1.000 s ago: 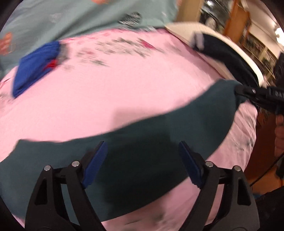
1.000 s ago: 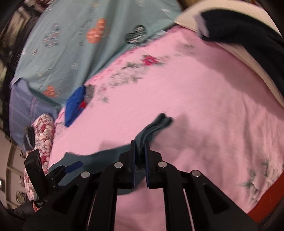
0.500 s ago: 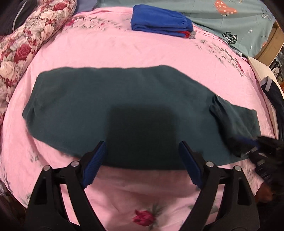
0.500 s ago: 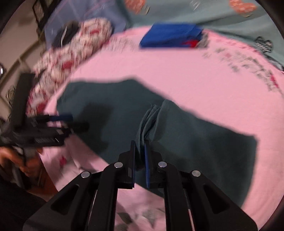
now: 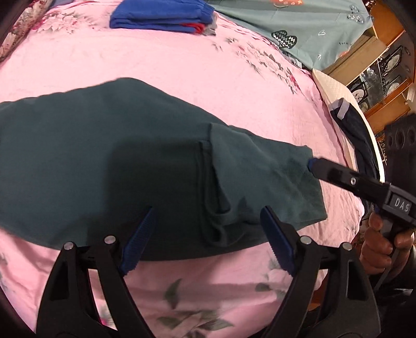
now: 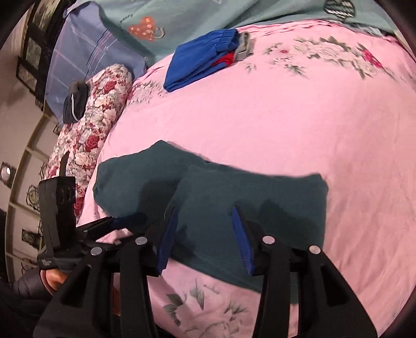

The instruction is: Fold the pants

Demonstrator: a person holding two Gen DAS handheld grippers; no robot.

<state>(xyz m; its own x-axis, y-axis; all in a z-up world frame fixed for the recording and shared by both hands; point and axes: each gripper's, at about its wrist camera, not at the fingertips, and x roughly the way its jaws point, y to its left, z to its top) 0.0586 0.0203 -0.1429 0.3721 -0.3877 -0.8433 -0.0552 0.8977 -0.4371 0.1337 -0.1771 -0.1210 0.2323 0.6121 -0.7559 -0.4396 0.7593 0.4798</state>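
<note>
In the left wrist view we look down on dark green pants (image 5: 124,156) lying flat on a pink bedspread (image 5: 182,65). They stretch from the left edge of the frame to the lower right, so their long axis runs left to right across the picture, with one end already doubled over at centre right. Our left gripper (image 5: 205,241) sits at the bottom centre with its jaws wide and nothing between the pads; the near edge of the pants lies just beyond its tips. At the right edge our right gripper (image 5: 312,163) reaches in, its tip at the far right corner of the folded end. A folded blue garment (image 5: 161,15) rests well apart at the top.

In the right wrist view the pants (image 6: 234,197) fill the middle, running from centre left to centre right. The right gripper (image 6: 205,231) at bottom centre has its jaws opening, the cloth lying under the gap but not pinched. The left gripper (image 6: 114,223) comes in from the lower left, at the near edge of the pants.

We judge that the next fold runs along the long axis, with each gripper nearer its own end.
</note>
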